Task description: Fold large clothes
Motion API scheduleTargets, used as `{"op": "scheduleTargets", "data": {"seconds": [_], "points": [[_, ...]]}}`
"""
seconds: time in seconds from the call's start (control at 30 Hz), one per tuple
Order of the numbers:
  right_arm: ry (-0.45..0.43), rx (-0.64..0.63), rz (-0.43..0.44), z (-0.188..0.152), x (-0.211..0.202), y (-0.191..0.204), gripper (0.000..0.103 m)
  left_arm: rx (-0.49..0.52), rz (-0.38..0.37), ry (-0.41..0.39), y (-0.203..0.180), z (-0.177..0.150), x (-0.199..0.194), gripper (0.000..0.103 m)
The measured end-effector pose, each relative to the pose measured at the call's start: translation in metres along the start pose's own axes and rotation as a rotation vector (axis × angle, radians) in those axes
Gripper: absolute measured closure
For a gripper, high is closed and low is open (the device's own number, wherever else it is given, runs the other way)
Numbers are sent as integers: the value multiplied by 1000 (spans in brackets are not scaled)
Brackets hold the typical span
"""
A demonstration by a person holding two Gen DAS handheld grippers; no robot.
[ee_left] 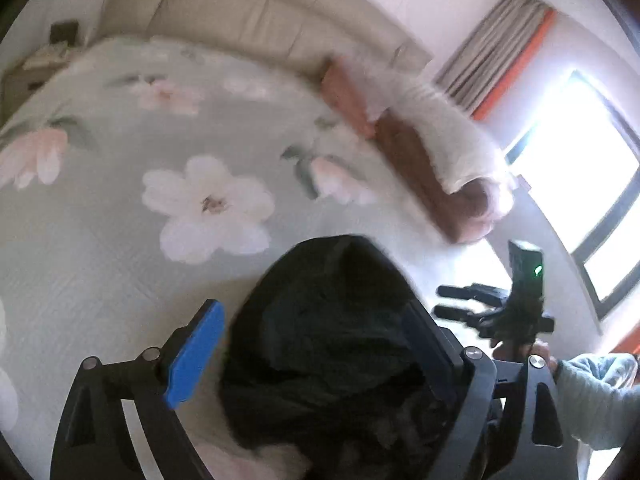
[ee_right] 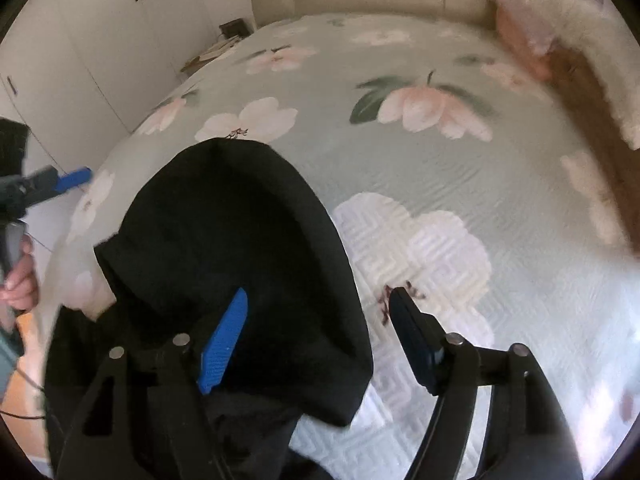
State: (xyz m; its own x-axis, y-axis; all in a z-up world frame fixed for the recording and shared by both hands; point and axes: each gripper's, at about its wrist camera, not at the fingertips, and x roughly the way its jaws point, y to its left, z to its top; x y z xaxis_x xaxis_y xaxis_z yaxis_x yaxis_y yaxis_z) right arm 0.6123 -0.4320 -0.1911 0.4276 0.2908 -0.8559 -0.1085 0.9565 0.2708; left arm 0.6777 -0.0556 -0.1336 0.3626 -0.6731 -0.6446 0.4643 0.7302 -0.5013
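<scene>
A black hooded garment (ee_left: 328,344) lies on the near edge of the bed; its hood (ee_right: 228,224) points up the bed. My left gripper (ee_left: 316,344) is open, its blue fingers either side of the hood. It also shows at the left edge of the right wrist view (ee_right: 60,182). My right gripper (ee_right: 320,344) is open above the garment's right edge, its left finger over black cloth, its right finger over the bedspread. It also shows in the left wrist view (ee_left: 460,302), open, off the bed's right side.
The bed has a pale green floral bedspread (ee_left: 120,240). A brown and white fluffy blanket (ee_left: 420,152) lies along its far right side. A beige headboard (ee_left: 248,8) stands behind. White wardrobes (ee_right: 80,40) and a bedside table (ee_right: 216,48) are at the left, a bright window (ee_left: 580,168) at the right.
</scene>
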Motion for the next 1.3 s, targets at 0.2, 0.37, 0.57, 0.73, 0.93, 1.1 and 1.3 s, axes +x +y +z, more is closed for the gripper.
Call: {"op": "scheduleTargets", "data": {"seconds": [0.2, 0.37, 0.57, 0.73, 0.93, 1.1, 1.3], "points": [[96, 139, 176, 0, 55, -24, 30, -97, -32, 124, 30, 0, 51, 12], [106, 84, 178, -5, 58, -6, 58, -56, 24, 241, 28, -22, 100, 83], [-7, -66, 65, -9, -3, 35, 80, 138, 69, 123, -30, -31, 46, 90], [-198, -331, -120, -40, -105, 109, 85, 215, 48, -9, -86, -40, -40, 90], [-352, -412, -237, -108, -212, 170, 89, 346, 42, -112, -163, -80, -140, 90], [-417, -436, -266, -177, -261, 203, 92, 475, 83, -137, -208, -136, -194, 90], [-385, -491, -268, -263, -264, 218, 93, 473, 75, -165, -200, -219, -211, 90]]}}
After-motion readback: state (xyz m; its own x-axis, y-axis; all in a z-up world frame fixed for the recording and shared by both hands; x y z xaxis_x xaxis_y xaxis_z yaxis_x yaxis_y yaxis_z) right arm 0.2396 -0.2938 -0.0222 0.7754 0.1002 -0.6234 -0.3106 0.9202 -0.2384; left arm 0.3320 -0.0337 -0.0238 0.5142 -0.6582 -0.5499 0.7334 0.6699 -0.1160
